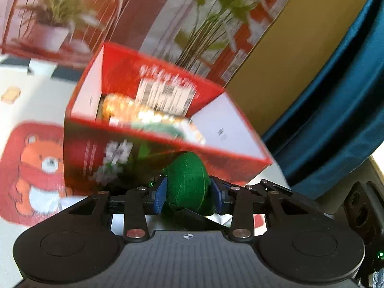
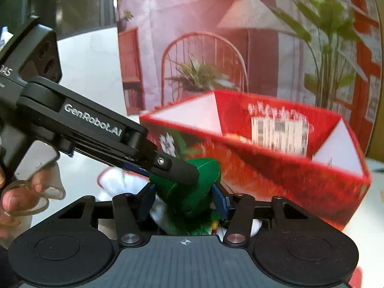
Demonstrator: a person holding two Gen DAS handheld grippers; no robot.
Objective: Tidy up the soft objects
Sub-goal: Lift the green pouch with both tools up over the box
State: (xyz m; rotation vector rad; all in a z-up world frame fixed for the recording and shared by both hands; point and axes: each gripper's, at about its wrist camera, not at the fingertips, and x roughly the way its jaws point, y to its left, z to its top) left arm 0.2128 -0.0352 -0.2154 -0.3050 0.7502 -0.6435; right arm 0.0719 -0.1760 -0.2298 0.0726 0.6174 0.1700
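Both views motion-blurred. Left claw (image 1: 188,193) clamped on a green soft toy (image 1: 189,180), blue pads (image 1: 160,195) pressing into its sides, toy bulging between them. Right claw (image 2: 183,202) grips the same green soft toy (image 2: 192,199) lower down, where white fluffy parts (image 2: 112,180) and some green fringe show; its pads sit against the toy's flanks, so it holds too. In the right wrist view the left claw's black finger (image 2: 177,169) comes in from the left and lies across the top of the toy. A hand (image 2: 16,199) grips that tool's handle at the left edge of the view.

Toy is just in front of an open red cardboard box (image 1: 153,144), close to its near wall, outside it; cannot tell if it touches the box. Box stands on a white worktop (image 1: 36,100), flaps up, white inside faces, a barcode label (image 1: 165,96) on the inner far wall. Inside the box: orange-and-white soft items (image 1: 144,112), blurred, kind unclear. Left of the box on the worktop, a red mat with an orange cartoon bear (image 1: 33,168). Small tan item (image 1: 10,93) toward the worktop's far left edge. Behind: printed backdrop with plants and a chair (image 2: 204,60); blue curtain (image 1: 336,120) at right in the left wrist view.
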